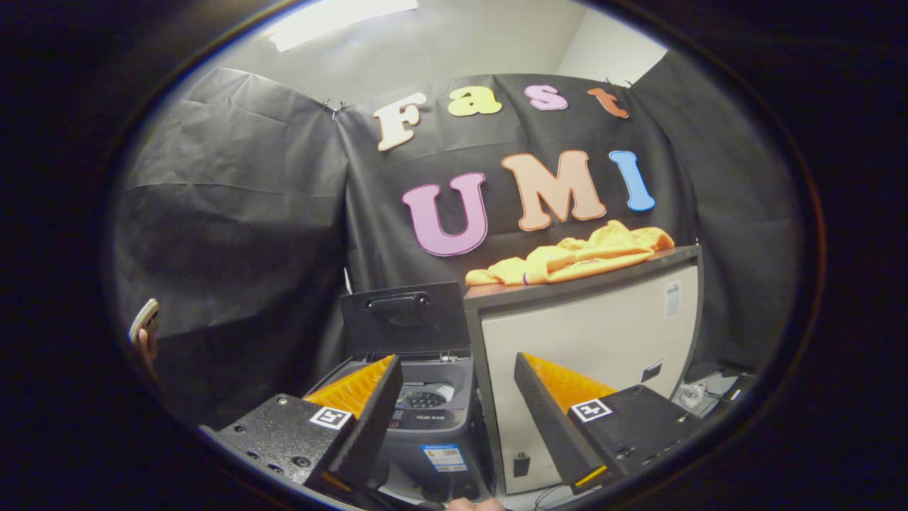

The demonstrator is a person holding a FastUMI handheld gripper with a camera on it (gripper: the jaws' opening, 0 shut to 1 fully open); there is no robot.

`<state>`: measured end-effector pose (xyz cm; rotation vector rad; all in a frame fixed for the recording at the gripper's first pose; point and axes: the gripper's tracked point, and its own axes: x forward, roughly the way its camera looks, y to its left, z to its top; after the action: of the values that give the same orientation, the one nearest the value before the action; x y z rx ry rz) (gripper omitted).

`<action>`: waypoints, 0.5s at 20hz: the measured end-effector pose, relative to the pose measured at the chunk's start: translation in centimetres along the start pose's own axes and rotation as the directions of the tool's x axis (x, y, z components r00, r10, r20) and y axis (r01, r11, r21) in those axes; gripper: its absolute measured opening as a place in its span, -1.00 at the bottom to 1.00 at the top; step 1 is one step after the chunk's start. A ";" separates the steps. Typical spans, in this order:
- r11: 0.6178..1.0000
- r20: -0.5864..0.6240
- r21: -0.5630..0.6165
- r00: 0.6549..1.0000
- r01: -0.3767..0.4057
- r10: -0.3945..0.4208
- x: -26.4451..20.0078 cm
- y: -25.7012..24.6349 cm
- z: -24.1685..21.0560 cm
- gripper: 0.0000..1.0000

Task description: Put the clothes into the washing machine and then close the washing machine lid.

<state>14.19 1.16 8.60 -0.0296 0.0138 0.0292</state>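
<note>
- The tongs (457,397) are hanging wide open with nothing between the fingers (372,408), pointing toward the far wall of the booth.
- The clothes (571,259), a crumpled yellow garment, are lying on the worktop (638,266) of a pale cabinet, far beyond the fingers and up to the right, well apart from them.
- The washing machine (425,419) is sitting low on the floor just left of the cabinet, showing between and just beyond the two fingers.
- The washing machine lid (404,316) is standing upright and open at the back of the machine, so the drum opening is showing underneath it.
- A hand (145,333) is holding a small object at the far left, near the black cloth.
- Judging by this layout, the first step is only beginning: the garment is untouched and nothing is yet going into the drum.
- The next move is probably calling for the tongs to rise and travel right toward the garment, then pinch a raised fold before carrying it down and left over the open machine.
- The lid should be left until the garment is inside.
</note>
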 end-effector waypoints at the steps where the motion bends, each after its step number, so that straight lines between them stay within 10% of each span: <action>1: 1.000 0.002 -0.005 1.000 0.009 -0.009 0.6 -0.2 0.5 0.93; 10: 0.991 0.006 -0.109 0.997 0.077 -0.077 5.5 -3.9 5.6 0.93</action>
<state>19.89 -2.44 14.21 -0.1390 0.0091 -0.0472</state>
